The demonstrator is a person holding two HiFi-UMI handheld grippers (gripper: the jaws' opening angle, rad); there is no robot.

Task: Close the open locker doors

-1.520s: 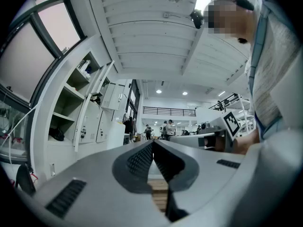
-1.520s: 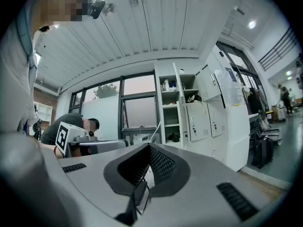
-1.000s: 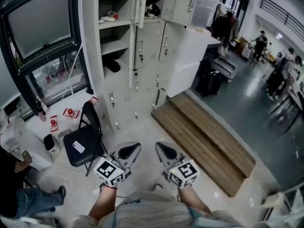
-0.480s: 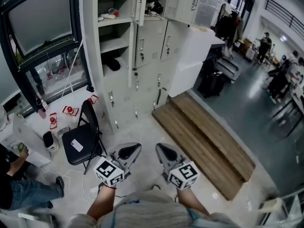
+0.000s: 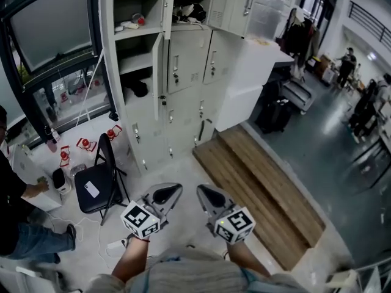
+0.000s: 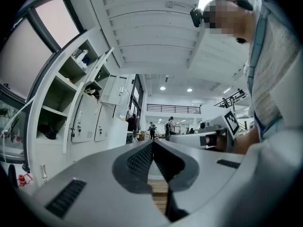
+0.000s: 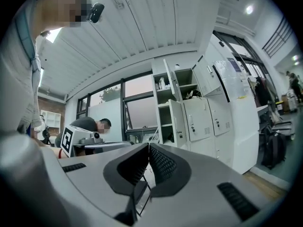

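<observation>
Left gripper (image 5: 173, 190) and right gripper (image 5: 203, 191) sit low in the head view, side by side, both pointing level toward the locker bank (image 5: 189, 66). Fingers on both are pressed together tip to tip, with nothing between them. The lockers stand well apart from the grippers, across the floor. Two doors are open in the left column: upper door (image 5: 169, 8) swings out beside a cluttered shelf, and lower door (image 5: 160, 72) stands edge-on. Black folding chair (image 5: 98, 185) is left of the grippers, wooden step (image 5: 263, 188) to the right.
</observation>
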